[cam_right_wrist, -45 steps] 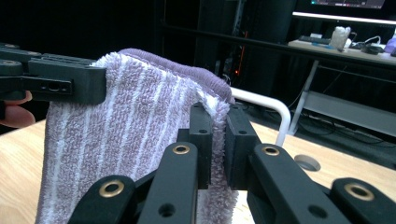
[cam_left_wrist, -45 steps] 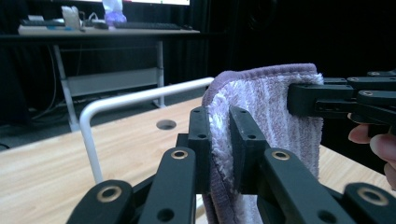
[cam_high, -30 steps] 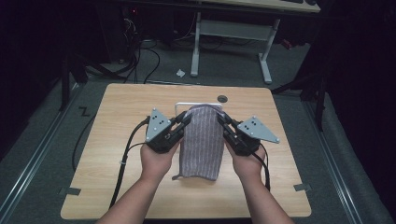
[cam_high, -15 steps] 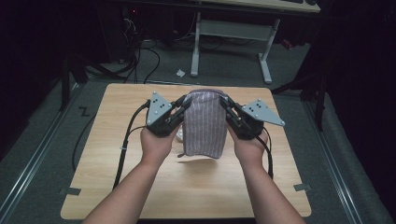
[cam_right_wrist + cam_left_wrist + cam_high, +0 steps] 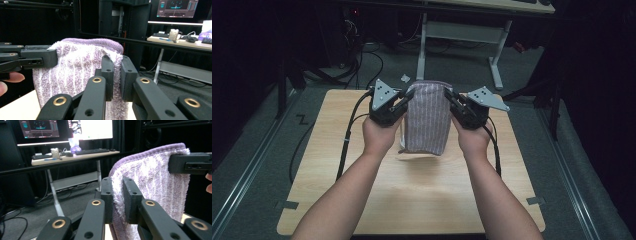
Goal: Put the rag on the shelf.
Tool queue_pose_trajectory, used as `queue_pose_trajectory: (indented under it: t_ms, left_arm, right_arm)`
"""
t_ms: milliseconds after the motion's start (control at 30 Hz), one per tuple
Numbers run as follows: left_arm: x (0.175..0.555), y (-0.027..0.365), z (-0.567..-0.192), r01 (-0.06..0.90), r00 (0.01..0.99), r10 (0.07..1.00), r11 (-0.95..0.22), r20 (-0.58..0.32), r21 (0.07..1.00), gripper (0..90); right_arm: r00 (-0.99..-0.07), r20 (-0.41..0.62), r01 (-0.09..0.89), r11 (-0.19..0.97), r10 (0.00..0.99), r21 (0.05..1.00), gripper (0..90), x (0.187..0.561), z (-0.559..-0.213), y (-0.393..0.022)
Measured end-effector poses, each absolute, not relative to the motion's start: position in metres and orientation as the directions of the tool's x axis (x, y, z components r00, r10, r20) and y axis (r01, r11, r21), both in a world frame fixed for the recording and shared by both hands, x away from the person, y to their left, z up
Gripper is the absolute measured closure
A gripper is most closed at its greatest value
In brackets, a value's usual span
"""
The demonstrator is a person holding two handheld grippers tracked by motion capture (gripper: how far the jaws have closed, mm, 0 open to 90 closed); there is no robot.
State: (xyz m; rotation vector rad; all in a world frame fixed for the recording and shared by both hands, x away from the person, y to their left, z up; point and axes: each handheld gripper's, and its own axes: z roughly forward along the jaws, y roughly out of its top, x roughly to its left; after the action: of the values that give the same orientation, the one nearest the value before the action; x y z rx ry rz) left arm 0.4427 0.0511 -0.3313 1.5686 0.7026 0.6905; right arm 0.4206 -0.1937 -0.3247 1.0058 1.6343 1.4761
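A purple-and-white striped towel [image 5: 427, 117] hangs folded above the wooden table [image 5: 337, 200], held up by its two top corners. My left gripper [image 5: 404, 105] is shut on the towel's left top corner, and the towel [image 5: 150, 182] is pinched between its black jaws [image 5: 117, 200]. My right gripper [image 5: 452, 102] is shut on the right top corner, its jaws clamping the fluffy towel [image 5: 75, 67] edge [image 5: 116, 77]. The towel's lower end hangs free just over the tabletop. Each gripper view shows the other gripper's jaws on the far corner.
A white-framed desk [image 5: 492, 55] stands behind the table, with cables [image 5: 357, 55] on the floor. Monitors [image 5: 67, 128] and a keyboard sit on a desk farther off. Bare tabletop lies in front of and beside the towel.
Both hands have lifted the towel and carried it away from the person toward the table's far edge. The towel now hangs off the table surface.
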Motion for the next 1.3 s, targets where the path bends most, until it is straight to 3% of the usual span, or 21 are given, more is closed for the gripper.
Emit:
queue_pose_trajectory:
  t_ms: [433,533,733,867,1000,1300]
  left_arm:
    - [0.487,0.052,-0.325,0.083,0.627,0.778,-0.124,0.045,0.989,79.9]
    - [0.499,0.052,-0.329,0.103,0.625,0.781,-0.096,0.011,0.990,79.8]
    - [0.520,0.047,-0.336,0.132,0.608,0.794,-0.125,0.019,0.983,78.9]
    - [0.536,0.047,-0.346,0.204,0.591,0.807,-0.142,-0.006,0.969,78.0]
    - [0.546,0.046,-0.358,0.263,0.593,0.805,-0.163,-0.026,0.951,77.8]
    - [0.553,0.045,-0.371,0.325,0.583,0.810,-0.162,-0.062,0.932,74.7]
  right_arm:
    - [-0.443,0.005,0.119,0.054,0.897,0.991,83.7,0.465,-0.325,-0.191]
    - [-0.440,0.008,0.129,0.054,0.898,0.990,83.8,0.474,-0.325,-0.191]
    - [-0.422,-0.029,0.166,0.109,0.906,0.980,83.6,0.498,-0.329,-0.191]
    - [-0.428,-0.011,0.221,0.116,0.904,0.968,83.3,0.517,-0.338,-0.190]
    - [-0.419,-0.062,0.270,0.189,0.906,0.944,83.4,0.529,-0.348,-0.185]
    - [-0.404,-0.065,0.331,0.212,0.912,0.919,82.7,0.536,-0.364,-0.182]
